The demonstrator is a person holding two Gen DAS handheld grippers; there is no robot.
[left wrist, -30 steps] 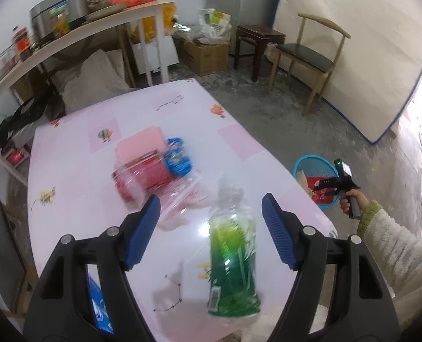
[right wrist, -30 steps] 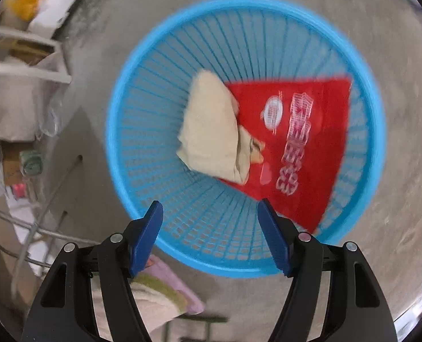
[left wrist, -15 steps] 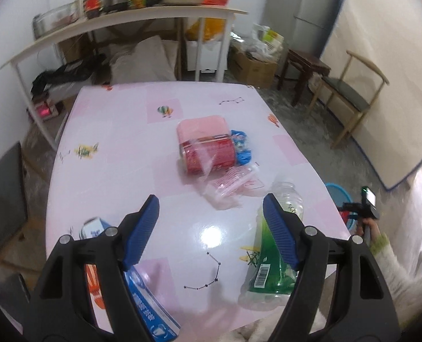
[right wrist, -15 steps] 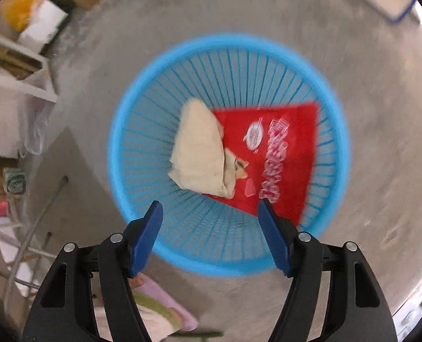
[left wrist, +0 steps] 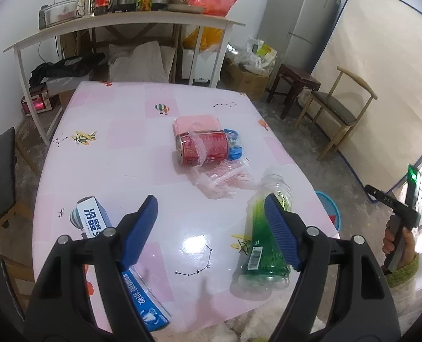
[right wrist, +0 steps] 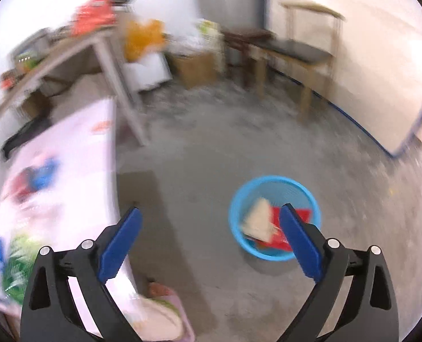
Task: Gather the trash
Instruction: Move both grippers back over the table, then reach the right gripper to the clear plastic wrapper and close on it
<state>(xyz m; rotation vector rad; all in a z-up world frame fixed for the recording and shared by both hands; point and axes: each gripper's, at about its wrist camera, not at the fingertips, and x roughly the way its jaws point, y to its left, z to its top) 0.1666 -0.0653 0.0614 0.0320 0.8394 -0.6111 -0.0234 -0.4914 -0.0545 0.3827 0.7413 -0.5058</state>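
Pink table [left wrist: 125, 154]; left gripper [left wrist: 211, 216] angled down, agape, beside green bottle [left wrist: 263, 245]

On your table [left wrist: 125, 148] the can [left wrist: 203, 146] lies mid-surface with crumpled wrappers [left wrist: 225, 178] just before it, the bottle [left wrist: 263, 242] lies near the right edge, the box [left wrist: 92, 219] near the left, and the basket [right wrist: 273, 215] sits on the floor to the table's right.

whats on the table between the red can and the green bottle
Crumpled clear plastic wrap lies between the red can and the green bottle, seen in the left wrist view.
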